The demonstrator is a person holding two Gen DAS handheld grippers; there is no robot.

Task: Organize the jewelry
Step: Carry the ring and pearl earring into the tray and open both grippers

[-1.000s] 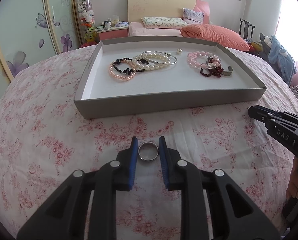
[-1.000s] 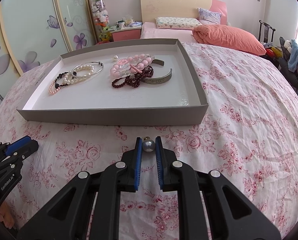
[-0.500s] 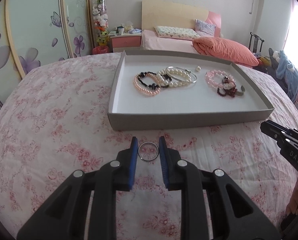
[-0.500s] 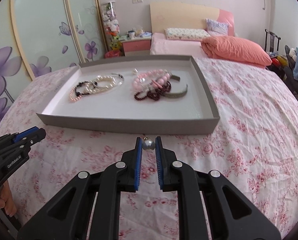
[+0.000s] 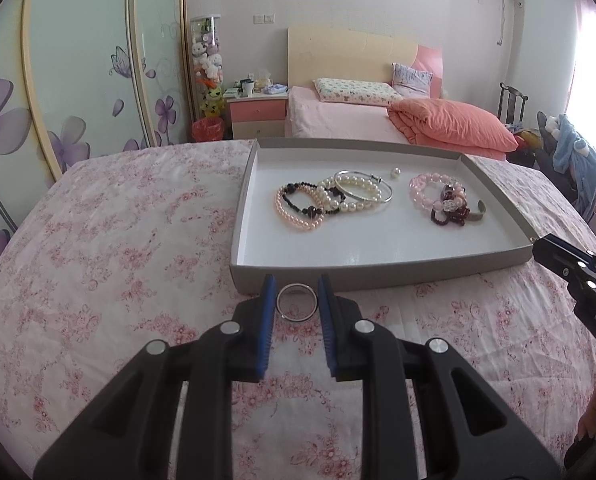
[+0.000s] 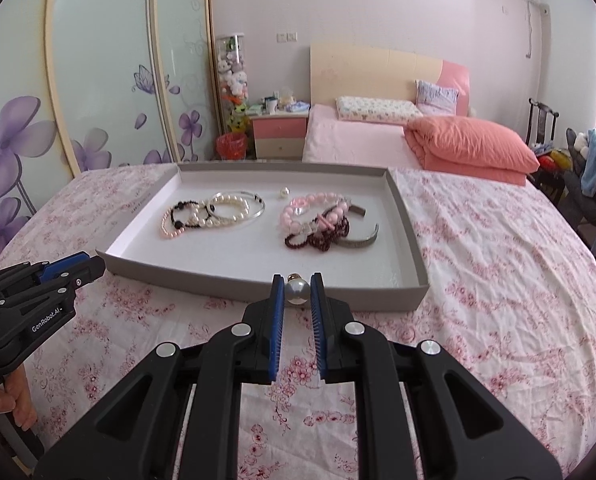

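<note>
Silver ring [image 5: 297,308] sits pinched between the blue pads of the left gripper [image 5: 297,309], near the fingertips, standing on edge with its opening facing the camera. It is held above the floral bedspread [image 5: 110,240], just in front of the near wall of the grey tray [image 5: 338,274].

Pearl earring [image 6: 297,291] with a small gold cap is clamped between the pads of the right gripper [image 6: 297,293], at the very tips, also just short of the tray's near wall [image 6: 234,286]. Both grippers narrowed onto their item, neither spread.

Inside the tray, left cluster: pink pearl bracelet [image 5: 298,212], black bead bracelet [image 5: 304,200], white pearl bracelet [image 5: 350,196] and a thin silver bangle [image 5: 364,186], overlapping each other. A loose pearl [image 5: 395,172] lies alone toward the far wall. Right cluster: pale pink bead bracelet [image 5: 428,192], dark red bead strand [image 5: 450,216], metal cuff [image 5: 478,214], tangled and touching.

In the right wrist view the left gripper [image 6: 86,270] shows at the left edge, a hand [image 6: 12,400] on its handle below. In the left wrist view the right gripper [image 5: 546,252] pokes in at the right edge beside the tray corner.
</note>
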